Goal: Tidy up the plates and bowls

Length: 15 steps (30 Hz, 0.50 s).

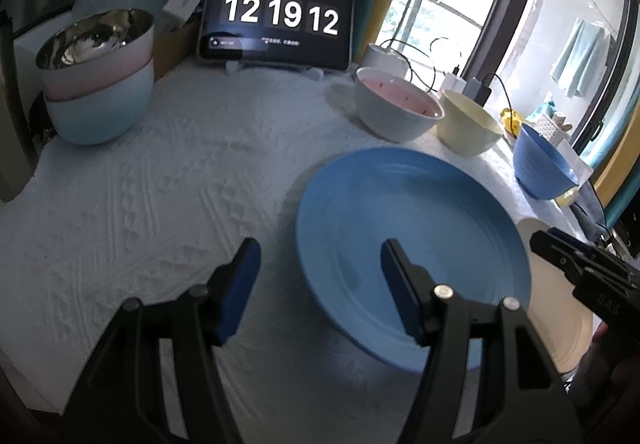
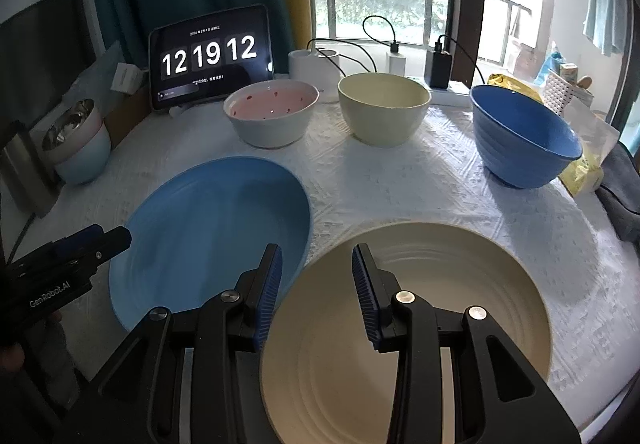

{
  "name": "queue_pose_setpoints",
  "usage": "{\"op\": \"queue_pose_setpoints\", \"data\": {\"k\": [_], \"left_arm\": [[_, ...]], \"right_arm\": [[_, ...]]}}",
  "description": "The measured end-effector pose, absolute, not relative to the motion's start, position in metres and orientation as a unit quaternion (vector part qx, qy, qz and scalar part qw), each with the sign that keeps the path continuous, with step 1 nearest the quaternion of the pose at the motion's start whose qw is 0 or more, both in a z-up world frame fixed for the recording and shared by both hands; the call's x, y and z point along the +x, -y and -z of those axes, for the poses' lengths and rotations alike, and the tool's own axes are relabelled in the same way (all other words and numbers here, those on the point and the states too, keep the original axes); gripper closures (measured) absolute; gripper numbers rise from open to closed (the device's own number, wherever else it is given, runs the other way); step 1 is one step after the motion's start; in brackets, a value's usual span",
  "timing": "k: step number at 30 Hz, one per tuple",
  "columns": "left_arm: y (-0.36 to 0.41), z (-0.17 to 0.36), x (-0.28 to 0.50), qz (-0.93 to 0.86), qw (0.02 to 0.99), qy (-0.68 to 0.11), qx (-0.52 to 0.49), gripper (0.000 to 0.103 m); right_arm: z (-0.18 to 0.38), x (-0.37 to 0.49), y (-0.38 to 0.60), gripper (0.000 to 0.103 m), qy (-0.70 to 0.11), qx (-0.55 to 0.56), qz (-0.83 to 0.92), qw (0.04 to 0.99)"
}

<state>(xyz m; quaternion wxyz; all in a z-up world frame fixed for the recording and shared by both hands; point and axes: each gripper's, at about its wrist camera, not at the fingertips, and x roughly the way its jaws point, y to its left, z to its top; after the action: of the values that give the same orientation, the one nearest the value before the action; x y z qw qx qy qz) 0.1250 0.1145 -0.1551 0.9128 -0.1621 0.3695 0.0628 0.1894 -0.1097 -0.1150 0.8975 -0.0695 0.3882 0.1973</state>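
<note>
A blue plate (image 1: 412,244) (image 2: 212,228) lies on the white cloth beside a cream plate (image 2: 408,324) (image 1: 560,324). My left gripper (image 1: 320,284) is open and empty, straddling the blue plate's left rim from above. My right gripper (image 2: 316,292) is open and empty above the cream plate's left rim. At the back stand a pink-lined bowl (image 2: 272,115) (image 1: 396,107), a cream bowl (image 2: 384,107) (image 1: 466,123) and a blue bowl (image 2: 520,135) (image 1: 540,163). Stacked pastel bowls (image 1: 96,79) (image 2: 78,139) stand at the left.
A tablet clock (image 1: 276,15) (image 2: 210,55) stands at the back. Chargers and cables (image 2: 400,55) lie by the window. A yellow bag (image 2: 580,167) and a dark cloth (image 2: 620,191) sit at the table's right edge.
</note>
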Motion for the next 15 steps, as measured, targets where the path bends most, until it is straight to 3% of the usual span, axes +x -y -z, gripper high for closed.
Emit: {"op": "queue_pose_setpoints", "data": {"k": [15], "left_arm": [[-0.122, 0.169, 0.139, -0.061, 0.902, -0.394, -0.166, 0.039]], "right_arm": [[0.128, 0.202, 0.092, 0.064, -0.407, -0.076, -0.202, 0.888]]}}
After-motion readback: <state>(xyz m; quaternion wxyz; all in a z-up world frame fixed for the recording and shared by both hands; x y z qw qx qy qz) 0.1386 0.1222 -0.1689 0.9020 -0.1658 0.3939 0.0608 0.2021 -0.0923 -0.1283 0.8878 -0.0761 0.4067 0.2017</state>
